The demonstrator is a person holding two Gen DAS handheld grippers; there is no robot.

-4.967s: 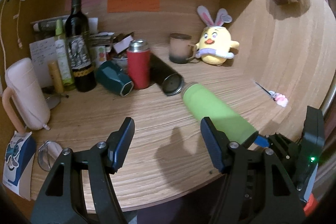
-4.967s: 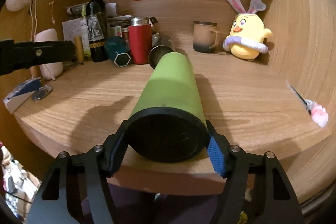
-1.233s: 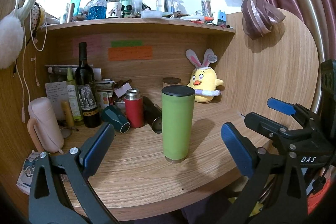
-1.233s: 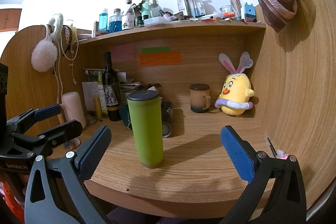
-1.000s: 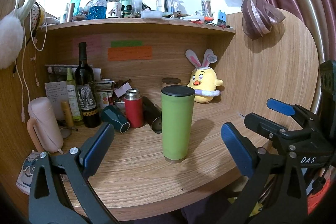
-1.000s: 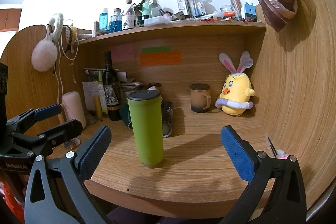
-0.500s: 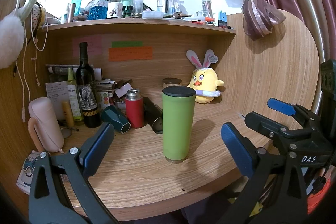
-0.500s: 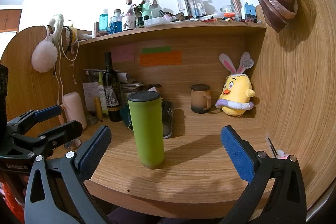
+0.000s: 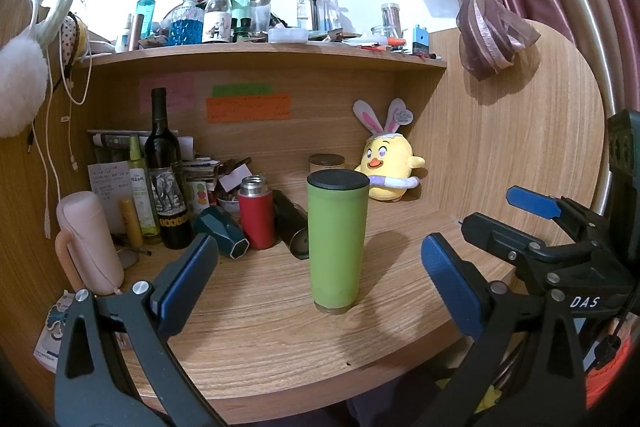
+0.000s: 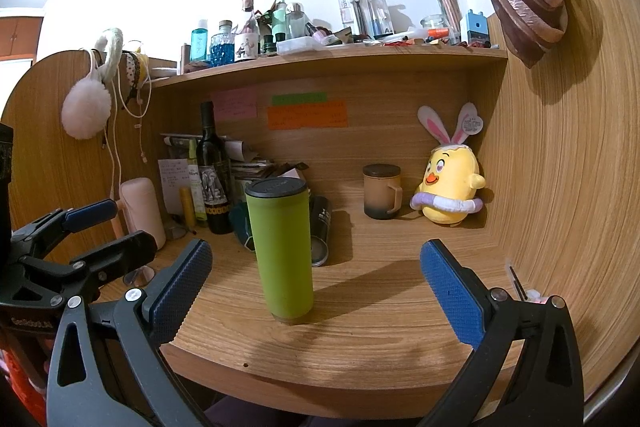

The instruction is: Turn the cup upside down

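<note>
The tall green cup point(image 9: 337, 243) stands on end on the wooden desk point(image 9: 256, 331), black end up and a thin brown rim touching the wood. It also shows in the right wrist view point(image 10: 282, 251). My left gripper point(image 9: 316, 277) is open and empty, held back from the cup near the desk's front edge. My right gripper point(image 10: 316, 279) is open and empty too, and also back from the cup. The right gripper shows at the right of the left wrist view point(image 9: 536, 223), the left gripper at the left of the right wrist view point(image 10: 84, 231).
Behind the cup stand a red flask point(image 9: 256, 213), a lying black tumbler point(image 9: 292, 227), a teal cup on its side point(image 9: 222, 231), a wine bottle point(image 9: 164, 179) and a pink case point(image 9: 88, 237). A brown mug point(image 10: 382, 191) and a yellow chick toy point(image 10: 450, 179) sit at back right. A crowded shelf point(image 9: 264, 49) hangs overhead.
Five seconds ago my right gripper held the green cup lying flat; now the cup stands free on the desk and both grippers are open and drawn back. Nothing has moved in the last second.
</note>
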